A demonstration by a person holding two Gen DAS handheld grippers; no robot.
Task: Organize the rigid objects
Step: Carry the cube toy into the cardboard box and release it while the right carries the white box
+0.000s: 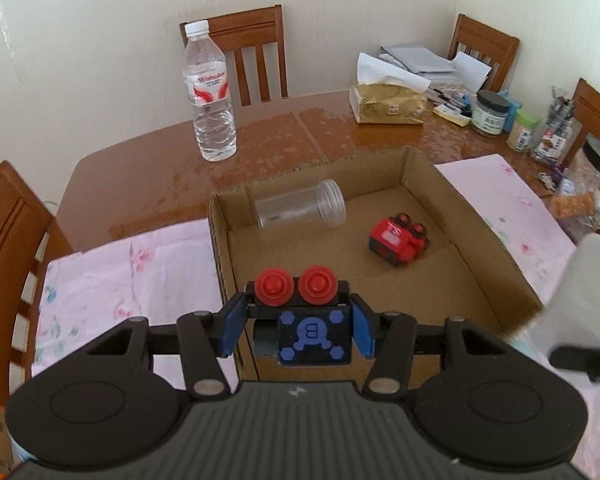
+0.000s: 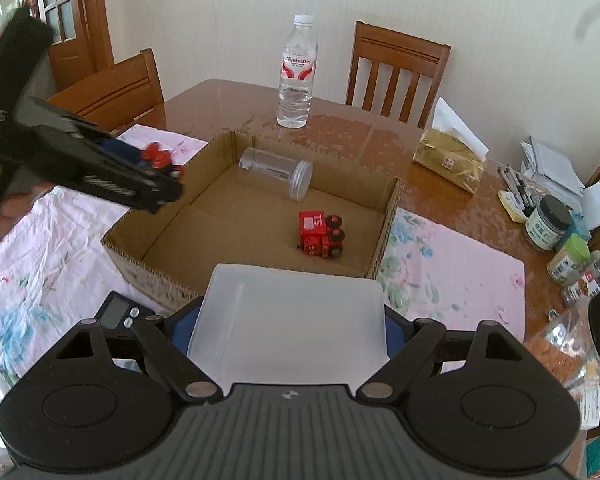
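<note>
I hold a blue toy train [image 1: 312,334] pinched in my left gripper [image 1: 298,330] over the cardboard box [image 1: 428,184]; my right gripper [image 2: 286,322] clamps a translucent container [image 2: 292,320], the red train [image 2: 320,234] at twelve o'clock.

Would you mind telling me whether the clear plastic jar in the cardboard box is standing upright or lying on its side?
On its side. The clear jar rests lengthwise on the cardboard box floor near the far wall.

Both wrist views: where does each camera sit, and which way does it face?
Left wrist: on the left gripper, looking down into the brown cardboard box; its fingers clamp a black-and-blue toy block with red wheels.
Right wrist: on the right gripper, facing that box; it grips a translucent white plastic container.
Shared: box, red toy train, clear plastic jar.
</note>
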